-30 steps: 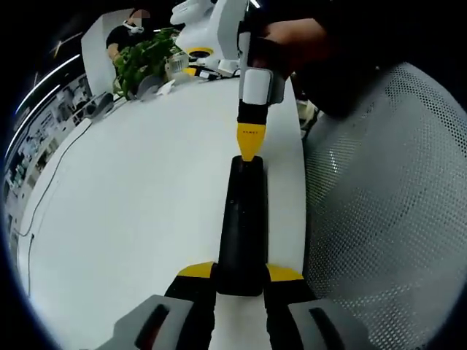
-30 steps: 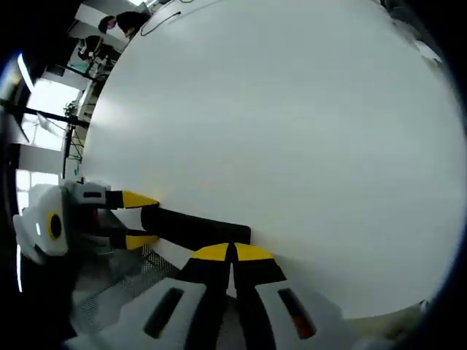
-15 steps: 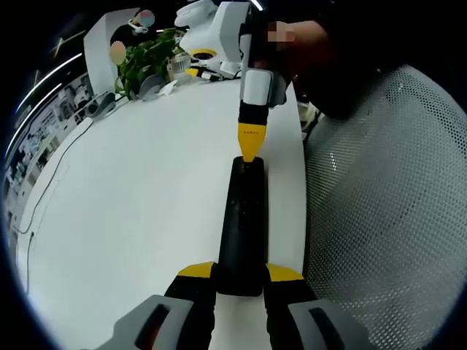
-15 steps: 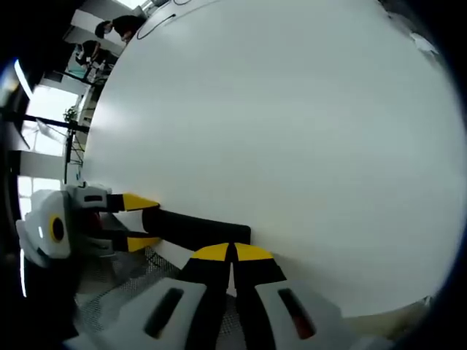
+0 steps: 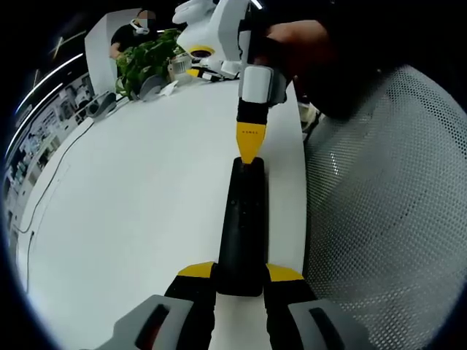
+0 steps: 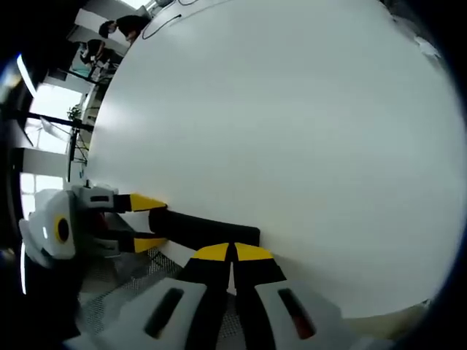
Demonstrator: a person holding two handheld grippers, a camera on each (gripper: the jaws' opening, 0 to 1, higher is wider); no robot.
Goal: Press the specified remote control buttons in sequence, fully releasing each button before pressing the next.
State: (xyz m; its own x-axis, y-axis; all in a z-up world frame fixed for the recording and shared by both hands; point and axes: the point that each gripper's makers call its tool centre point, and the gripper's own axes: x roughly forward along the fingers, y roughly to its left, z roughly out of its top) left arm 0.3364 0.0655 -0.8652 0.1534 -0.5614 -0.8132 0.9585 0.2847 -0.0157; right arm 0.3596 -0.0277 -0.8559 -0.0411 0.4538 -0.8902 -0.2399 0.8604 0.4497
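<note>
Black remote control (image 5: pixel 243 226) lay on white table (image 5: pixel 131 204) near its edge. Near end was clamped between left gripper (image 5: pixel 241 273) jaws. Right gripper (image 6: pixel 233 252) jaws were pressed together, yellow tips set on remote's far end.

One remote control (image 5: pixel 242 226), one white table (image 5: pixel 131 189), one potted plant (image 5: pixel 146 62).

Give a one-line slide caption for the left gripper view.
Left gripper clamps black remote on white table; right gripper's closed tip meets its far end.
</note>
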